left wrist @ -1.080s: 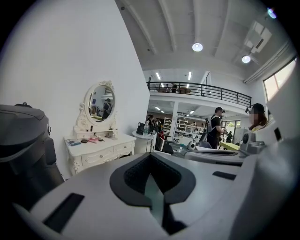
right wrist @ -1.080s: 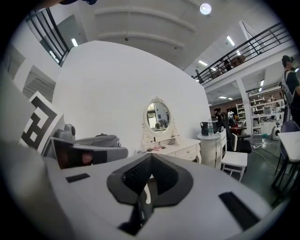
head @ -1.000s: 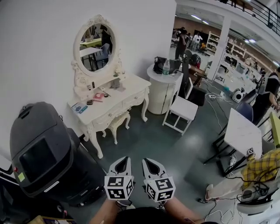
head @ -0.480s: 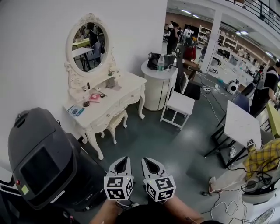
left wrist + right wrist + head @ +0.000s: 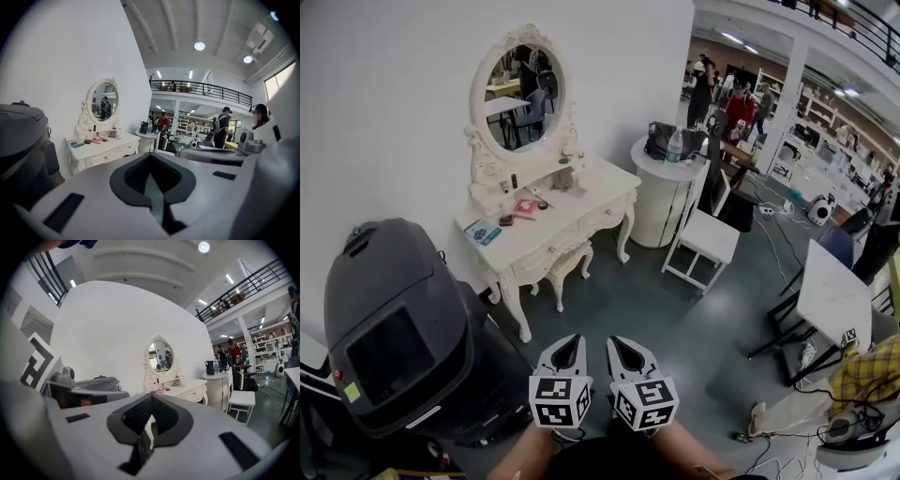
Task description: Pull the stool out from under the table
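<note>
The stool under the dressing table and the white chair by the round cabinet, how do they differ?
The stool sits tucked under the dressing table; the chair stands on open floor beside the round cabinet. The stool has curved legs; the chair has straight ones. The stool has no back; the chair has one. Both are white.

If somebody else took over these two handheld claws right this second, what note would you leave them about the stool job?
Left gripper: shut, nothing in it, held low in front of the person.
Right gripper: shut, nothing in it, right beside the left one.
Stool: tucked under the white dressing table, some way ahead of both grippers.
Done: nothing; the stool is untouched.
Left: get close, open a gripper, take hold of the stool, pull it out.
</note>
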{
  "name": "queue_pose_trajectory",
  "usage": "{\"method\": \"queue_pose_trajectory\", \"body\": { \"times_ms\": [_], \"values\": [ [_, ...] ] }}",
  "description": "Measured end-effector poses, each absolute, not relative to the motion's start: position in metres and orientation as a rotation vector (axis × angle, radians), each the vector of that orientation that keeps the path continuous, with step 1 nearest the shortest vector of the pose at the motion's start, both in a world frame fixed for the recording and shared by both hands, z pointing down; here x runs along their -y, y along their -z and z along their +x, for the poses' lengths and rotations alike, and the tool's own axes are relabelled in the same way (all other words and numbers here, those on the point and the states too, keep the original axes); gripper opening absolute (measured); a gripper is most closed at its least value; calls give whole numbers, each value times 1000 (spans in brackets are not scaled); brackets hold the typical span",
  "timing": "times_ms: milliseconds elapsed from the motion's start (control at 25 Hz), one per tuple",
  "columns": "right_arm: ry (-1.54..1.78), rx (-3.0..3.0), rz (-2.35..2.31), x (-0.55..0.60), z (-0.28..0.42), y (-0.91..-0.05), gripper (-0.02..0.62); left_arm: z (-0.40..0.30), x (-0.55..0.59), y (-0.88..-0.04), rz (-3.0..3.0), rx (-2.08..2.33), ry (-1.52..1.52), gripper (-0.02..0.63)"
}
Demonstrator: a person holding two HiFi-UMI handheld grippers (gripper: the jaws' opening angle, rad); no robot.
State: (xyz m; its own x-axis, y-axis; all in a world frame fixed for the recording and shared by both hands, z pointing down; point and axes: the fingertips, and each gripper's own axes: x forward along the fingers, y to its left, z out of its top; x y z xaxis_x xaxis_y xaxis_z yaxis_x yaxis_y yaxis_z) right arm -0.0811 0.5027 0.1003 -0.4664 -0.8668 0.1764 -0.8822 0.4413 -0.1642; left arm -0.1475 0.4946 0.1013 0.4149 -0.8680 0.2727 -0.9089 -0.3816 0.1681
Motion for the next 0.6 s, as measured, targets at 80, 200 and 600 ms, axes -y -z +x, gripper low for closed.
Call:
{"method": "queue_pose_trajectory", "body": {
  "times_ms": [80,200,600],
  "values": [
    [-355,2616,1575,-491,-79,-100,3,-146,-484,-101,2379,1553,-200,3],
    [-347,2623,1578,-475,-71,-97,3,-139,-465,-100,2365,1556,-199,3],
    [-403,2648,1603,-403,-28,-97,3,-97,-402,-99,2342,1557,-214,3]
  ]
}}
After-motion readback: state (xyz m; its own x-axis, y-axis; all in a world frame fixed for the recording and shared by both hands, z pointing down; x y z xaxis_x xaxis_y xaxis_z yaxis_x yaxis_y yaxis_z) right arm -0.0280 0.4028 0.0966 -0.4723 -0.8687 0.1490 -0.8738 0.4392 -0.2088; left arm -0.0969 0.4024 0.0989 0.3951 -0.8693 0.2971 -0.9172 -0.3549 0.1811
